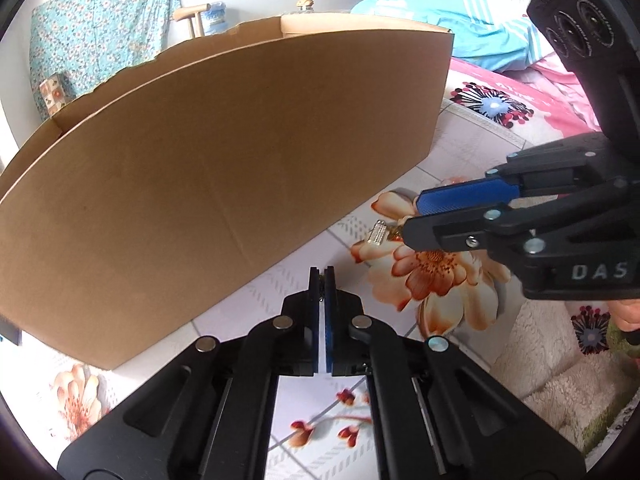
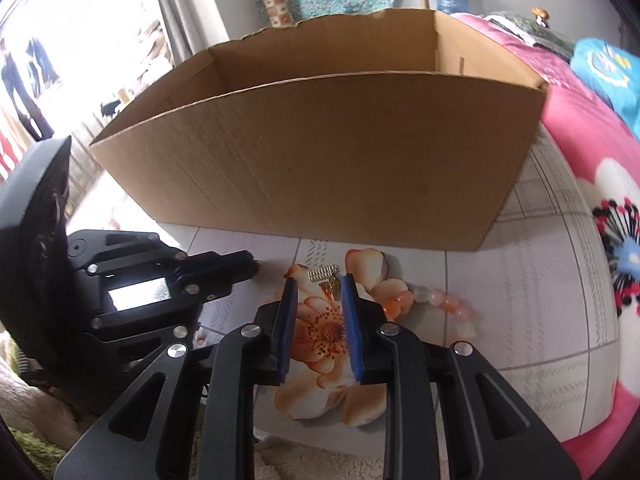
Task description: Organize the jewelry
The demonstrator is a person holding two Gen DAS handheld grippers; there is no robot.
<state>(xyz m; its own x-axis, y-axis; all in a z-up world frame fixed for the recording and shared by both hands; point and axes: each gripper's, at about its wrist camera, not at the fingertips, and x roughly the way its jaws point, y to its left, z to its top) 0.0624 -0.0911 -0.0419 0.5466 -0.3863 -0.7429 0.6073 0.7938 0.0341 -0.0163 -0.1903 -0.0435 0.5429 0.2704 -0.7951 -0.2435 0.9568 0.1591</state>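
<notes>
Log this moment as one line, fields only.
task: organize jewelry | left gripper: shut | right gripper: open over silver-gold trinket | bead bracelet: on bedspread | cardboard box: behind

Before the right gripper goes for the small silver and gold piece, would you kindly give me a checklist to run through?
1. Right gripper jaws apart: ok.
2. Silver and gold piece lies at its fingertips on the floral sheet: ok.
3. Pads already touching the piece: cannot tell.
4. Bead bracelet lies outside the jaws, to the right: ok.
5. Cardboard box open on top, just behind: ok.
6. Left gripper shut and apart from the right one: ok; whether it holds anything: cannot tell.
</notes>
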